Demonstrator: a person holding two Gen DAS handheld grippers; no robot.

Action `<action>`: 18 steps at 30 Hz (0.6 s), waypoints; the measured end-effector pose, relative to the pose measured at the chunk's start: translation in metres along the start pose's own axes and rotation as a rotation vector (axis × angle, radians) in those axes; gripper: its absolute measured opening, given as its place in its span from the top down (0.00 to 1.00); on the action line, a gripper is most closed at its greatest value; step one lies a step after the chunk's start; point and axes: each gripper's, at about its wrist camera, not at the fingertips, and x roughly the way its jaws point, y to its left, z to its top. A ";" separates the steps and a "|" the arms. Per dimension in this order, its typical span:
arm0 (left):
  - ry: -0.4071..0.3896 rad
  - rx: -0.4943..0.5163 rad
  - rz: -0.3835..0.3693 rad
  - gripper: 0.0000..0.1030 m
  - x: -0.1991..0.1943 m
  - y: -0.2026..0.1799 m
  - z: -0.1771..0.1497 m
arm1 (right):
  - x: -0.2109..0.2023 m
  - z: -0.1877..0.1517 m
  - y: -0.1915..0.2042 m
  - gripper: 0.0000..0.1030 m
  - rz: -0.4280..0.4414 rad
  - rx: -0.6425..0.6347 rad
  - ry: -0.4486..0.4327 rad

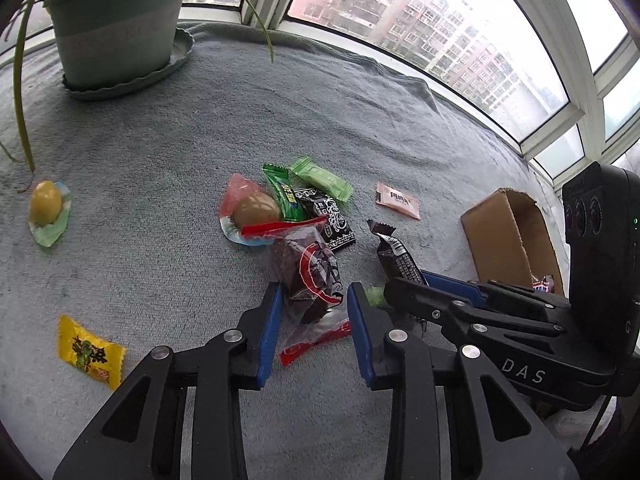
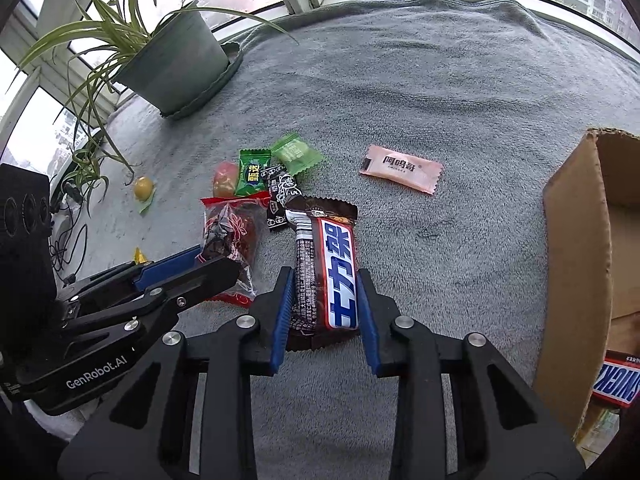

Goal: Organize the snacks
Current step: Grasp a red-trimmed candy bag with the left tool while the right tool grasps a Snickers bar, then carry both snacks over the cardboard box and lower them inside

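Blue-padded right claw (image 2: 323, 312) in the foreground, closed on a chocolate bar (image 2: 328, 268), pads pressing both long sides of the wrapper; the bar's far end points toward the snack pile. Left claw (image 1: 312, 312), partly open, straddles a clear packet of dark dried fruit (image 1: 310, 276) with red sealed ends; whether the pads already touch it cannot be told. Loose snacks on the grey towel-covered surface (image 1: 160, 128): two green candies (image 1: 320, 178), a black patterned sachet (image 1: 332, 220), a wrapped egg (image 1: 256, 210), a second egg (image 1: 46, 202) well apart at left, a yellow packet (image 1: 90, 352), and a pink sachet (image 2: 400, 168). Cardboard box (image 2: 572, 240) stands open at right, with a Snickers bar (image 2: 616, 380) already inside. Potted plant (image 1: 116, 20) at the far edge. Step in hand, by judgement: sorting into the box is under way, most items remaining. Next move calls for carrying the held bar right, over the box wall, before release
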 end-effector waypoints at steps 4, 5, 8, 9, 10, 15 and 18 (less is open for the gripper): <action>-0.008 0.003 -0.005 0.75 -0.004 0.000 -0.001 | -0.012 -0.002 -0.002 0.69 -0.004 0.001 -0.023; -0.010 0.005 -0.006 0.75 -0.005 0.000 -0.002 | -0.015 -0.002 -0.003 0.69 -0.005 0.003 -0.032; -0.019 0.004 -0.016 0.75 -0.011 -0.001 -0.005 | -0.030 -0.006 -0.006 0.69 -0.003 0.017 -0.060; -0.022 0.003 -0.022 0.75 -0.013 -0.002 -0.005 | -0.036 -0.008 -0.007 0.69 -0.005 0.020 -0.072; -0.027 0.000 -0.025 0.75 -0.016 -0.002 -0.006 | -0.042 -0.009 -0.008 0.70 -0.005 0.021 -0.084; -0.056 0.003 -0.055 0.75 -0.033 -0.012 -0.008 | -0.073 -0.017 -0.013 0.69 -0.014 0.035 -0.141; -0.077 0.023 -0.068 0.75 -0.042 -0.024 -0.007 | -0.091 -0.021 -0.020 0.69 -0.017 0.053 -0.174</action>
